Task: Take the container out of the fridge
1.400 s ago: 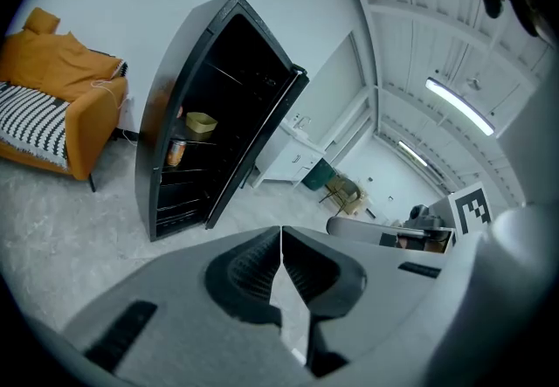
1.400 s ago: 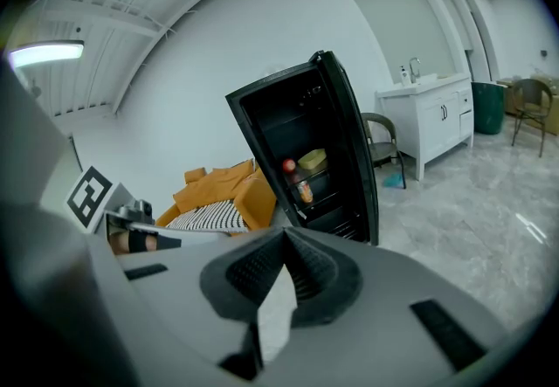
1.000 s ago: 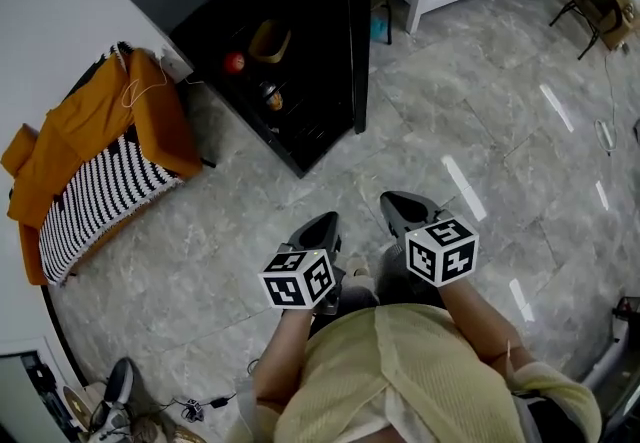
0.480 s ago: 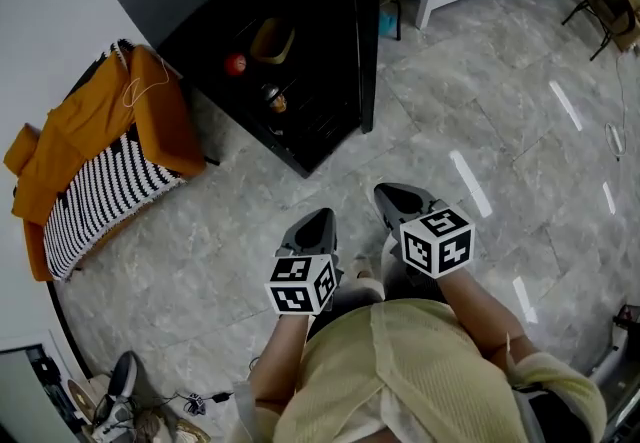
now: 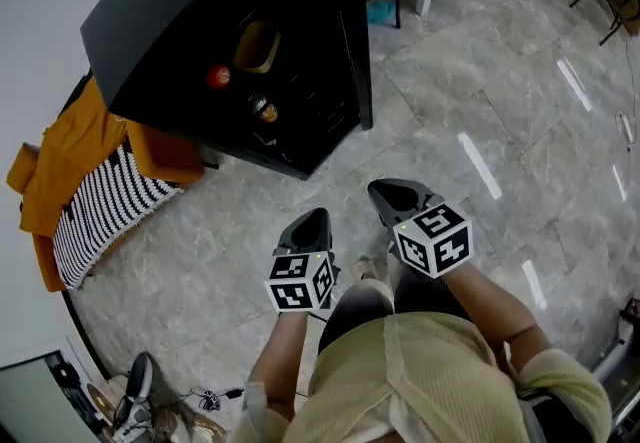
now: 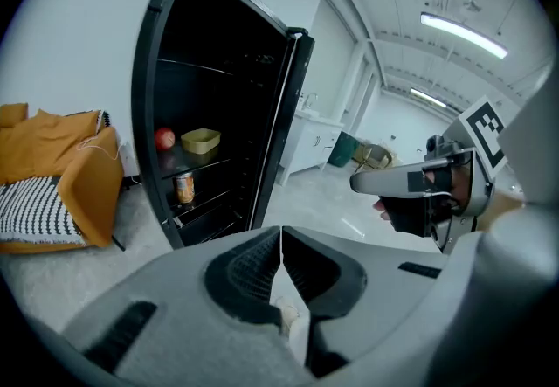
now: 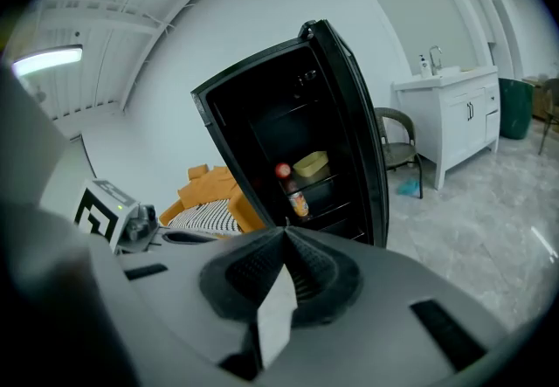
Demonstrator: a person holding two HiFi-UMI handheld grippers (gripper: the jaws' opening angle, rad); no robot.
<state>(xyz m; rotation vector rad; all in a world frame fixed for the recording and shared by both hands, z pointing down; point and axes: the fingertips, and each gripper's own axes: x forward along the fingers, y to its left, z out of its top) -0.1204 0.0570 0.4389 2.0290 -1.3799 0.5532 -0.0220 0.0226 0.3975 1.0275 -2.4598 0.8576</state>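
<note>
Head view: shallow yellow plastic container (image 5: 257,46) on upper shelf of open black fridge (image 5: 170,1), ahead and left. Left gripper (image 5: 316,221) and right gripper (image 5: 387,195), jaws together, empty, well apart from it (left looks marginally nearer).

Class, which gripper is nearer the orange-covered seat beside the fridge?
Left. The left gripper lies toward the orange-covered seat; the right gripper is farther off, beyond the left one.
</note>
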